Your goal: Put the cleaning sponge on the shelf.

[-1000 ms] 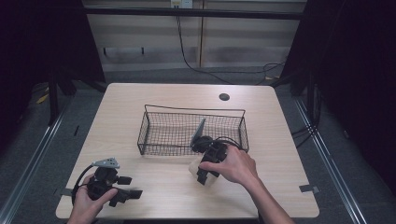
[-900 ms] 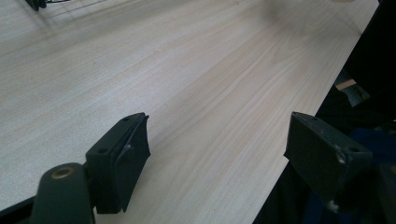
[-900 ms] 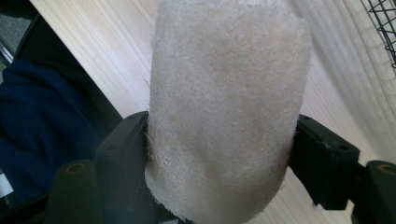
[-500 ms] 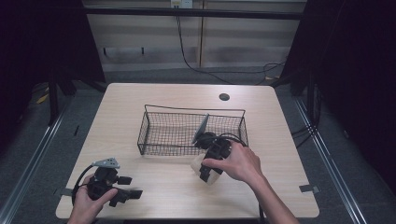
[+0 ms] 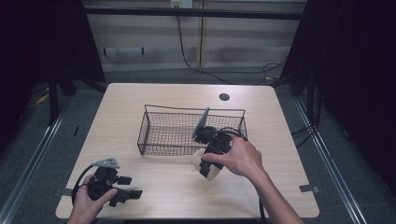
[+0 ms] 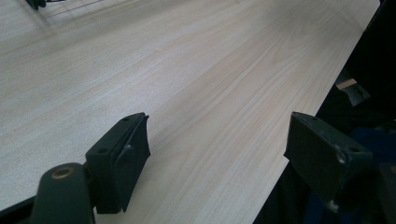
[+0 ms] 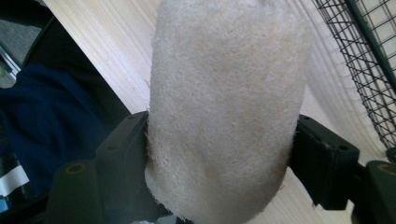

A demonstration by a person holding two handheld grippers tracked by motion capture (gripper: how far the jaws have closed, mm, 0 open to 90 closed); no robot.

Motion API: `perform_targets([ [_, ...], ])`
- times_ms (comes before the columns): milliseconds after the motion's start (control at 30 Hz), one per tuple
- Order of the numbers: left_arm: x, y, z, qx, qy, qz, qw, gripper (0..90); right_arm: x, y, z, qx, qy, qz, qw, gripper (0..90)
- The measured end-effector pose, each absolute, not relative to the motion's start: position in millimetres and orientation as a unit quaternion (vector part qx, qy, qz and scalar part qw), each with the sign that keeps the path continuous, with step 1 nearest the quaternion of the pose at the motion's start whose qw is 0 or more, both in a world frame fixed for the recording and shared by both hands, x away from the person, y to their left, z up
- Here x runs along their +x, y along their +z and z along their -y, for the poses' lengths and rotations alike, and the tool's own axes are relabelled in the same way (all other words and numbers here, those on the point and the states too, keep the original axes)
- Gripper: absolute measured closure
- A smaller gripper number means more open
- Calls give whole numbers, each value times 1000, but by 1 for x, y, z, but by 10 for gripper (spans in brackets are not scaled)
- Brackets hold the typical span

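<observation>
A cream, rough-textured sponge (image 7: 224, 93) sits upright between the jaws of my right gripper (image 7: 224, 156), which is shut on its lower half. In the high view that gripper (image 5: 208, 169) holds the sponge (image 5: 211, 173) just above the table, right in front of the wire basket (image 5: 144, 126). A hand covers the gripper's body. My left gripper (image 5: 130, 186) rests at the table's front left corner. Its jaws stand wide apart over bare wood, with nothing between them (image 6: 219, 144).
The black wire basket stands at mid-table; its mesh (image 7: 369, 60) shows at the right gripper view's right edge. A round cable hole (image 5: 224, 97) lies at the back. The table's front edge (image 6: 299, 135) runs close to the left gripper's jaws.
My right hand with the sponge has drifted slightly to the right, along the basket's front. The left gripper has stayed where it was.
</observation>
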State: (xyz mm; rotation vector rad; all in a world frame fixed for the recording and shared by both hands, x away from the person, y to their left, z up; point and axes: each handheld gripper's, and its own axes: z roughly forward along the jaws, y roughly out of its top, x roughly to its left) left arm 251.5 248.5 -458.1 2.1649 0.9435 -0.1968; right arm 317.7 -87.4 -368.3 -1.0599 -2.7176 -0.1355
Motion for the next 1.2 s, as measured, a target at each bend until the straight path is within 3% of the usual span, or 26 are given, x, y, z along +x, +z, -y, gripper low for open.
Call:
perform_targets([
  [1200,252,-458,-249,846,-77,-370,376,212,354,-334,96,-380,-89,913,118,253],
])
